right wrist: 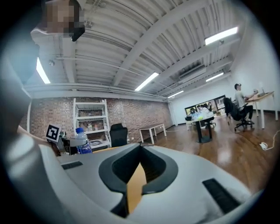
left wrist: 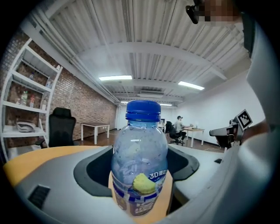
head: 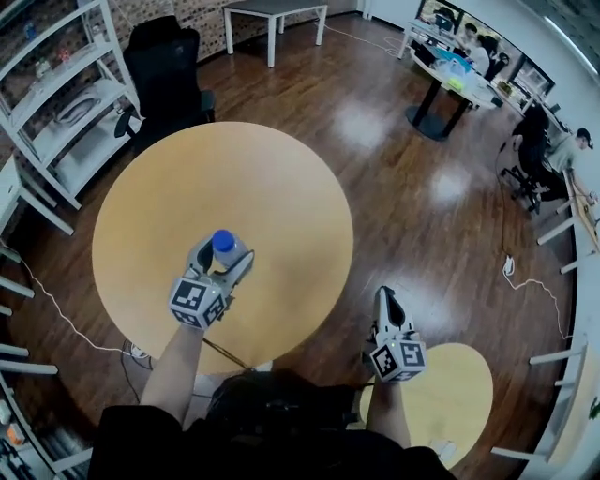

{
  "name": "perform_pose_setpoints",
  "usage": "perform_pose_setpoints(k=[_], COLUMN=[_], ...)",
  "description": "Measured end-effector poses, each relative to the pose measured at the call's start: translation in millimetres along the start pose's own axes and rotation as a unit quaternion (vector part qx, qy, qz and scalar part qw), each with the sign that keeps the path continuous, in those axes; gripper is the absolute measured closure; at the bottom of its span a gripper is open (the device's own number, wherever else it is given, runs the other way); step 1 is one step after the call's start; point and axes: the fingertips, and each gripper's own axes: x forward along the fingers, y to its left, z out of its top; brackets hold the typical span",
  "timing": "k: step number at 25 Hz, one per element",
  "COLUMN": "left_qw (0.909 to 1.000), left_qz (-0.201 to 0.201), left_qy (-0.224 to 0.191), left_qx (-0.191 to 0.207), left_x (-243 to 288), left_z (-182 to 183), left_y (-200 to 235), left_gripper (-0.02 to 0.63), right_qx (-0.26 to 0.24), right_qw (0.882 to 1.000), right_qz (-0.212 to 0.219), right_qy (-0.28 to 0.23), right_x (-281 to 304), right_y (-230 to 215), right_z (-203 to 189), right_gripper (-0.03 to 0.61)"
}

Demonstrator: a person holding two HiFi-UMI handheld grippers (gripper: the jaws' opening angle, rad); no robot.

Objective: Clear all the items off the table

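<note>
A clear plastic bottle (head: 223, 242) with a blue cap stands upright between the jaws of my left gripper (head: 223, 257), which is shut on it above the near part of the round wooden table (head: 281, 187). In the left gripper view the bottle (left wrist: 140, 162) fills the middle, its blue and white label low between the pads. My right gripper (head: 384, 298) hangs over the wooden floor to the right of the table, shut with nothing in it. In the right gripper view its jaws (right wrist: 140, 148) meet in front, and the bottle (right wrist: 82, 143) shows small at the left.
A black office chair (head: 169, 70) and a white shelf rack (head: 66, 112) stand behind the table at the left. A smaller round table (head: 450, 394) is near my right side. A white table (head: 275, 14) is at the back; people sit at desks (head: 450, 70) far right.
</note>
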Motion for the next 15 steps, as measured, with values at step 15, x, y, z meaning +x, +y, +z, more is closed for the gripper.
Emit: perform_pose_setpoints(k=[15], left_qw=[0.9704], left_qz=[0.241], left_qy=[0.011], left_qx=[-0.017], left_x=[-198], left_z=[-4], left_y=[188], left_gripper=[0.258], right_qx=[-0.056], right_qw=[0.971], right_qz=[0.229], right_qy=[0.049], right_x=[135], right_y=[219], right_z=[-29], right_gripper=[0.574])
